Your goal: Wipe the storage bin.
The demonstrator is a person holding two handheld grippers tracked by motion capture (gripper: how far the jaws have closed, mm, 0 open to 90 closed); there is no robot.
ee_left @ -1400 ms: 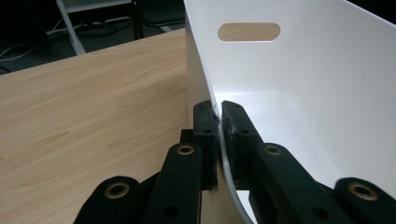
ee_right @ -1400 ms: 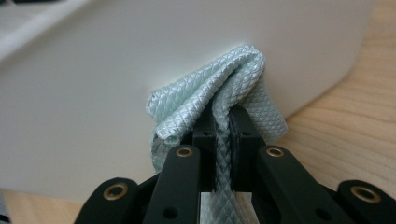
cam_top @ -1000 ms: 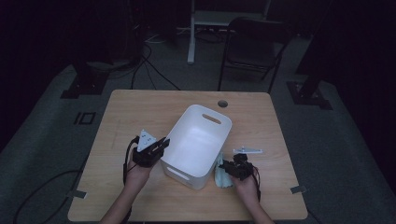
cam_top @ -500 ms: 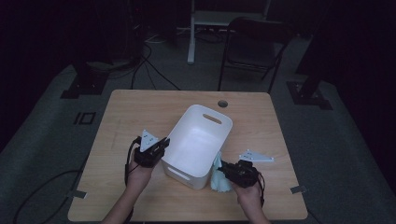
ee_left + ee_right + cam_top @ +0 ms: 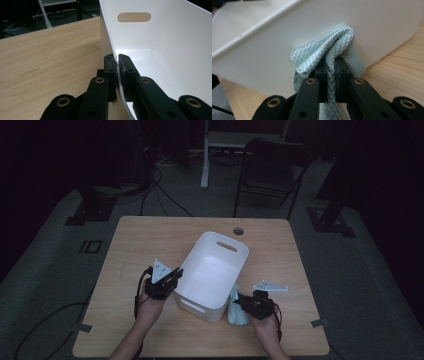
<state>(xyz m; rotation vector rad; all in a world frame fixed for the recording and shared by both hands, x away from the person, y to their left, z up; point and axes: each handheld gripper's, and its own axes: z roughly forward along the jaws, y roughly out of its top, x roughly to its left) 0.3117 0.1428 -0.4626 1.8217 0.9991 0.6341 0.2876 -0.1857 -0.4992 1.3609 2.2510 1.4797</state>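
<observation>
We clamp the left tool (image 5: 176, 272) on the bin (image 5: 212, 270) wall, right tool (image 5: 239, 301) pinching the cloth (image 5: 237, 307) against the bin's outer right side on the bench (image 5: 140, 240), rim just above it.

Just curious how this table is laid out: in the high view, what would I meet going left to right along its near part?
Left gripper → white bin → pale green cloth → right gripper.
</observation>
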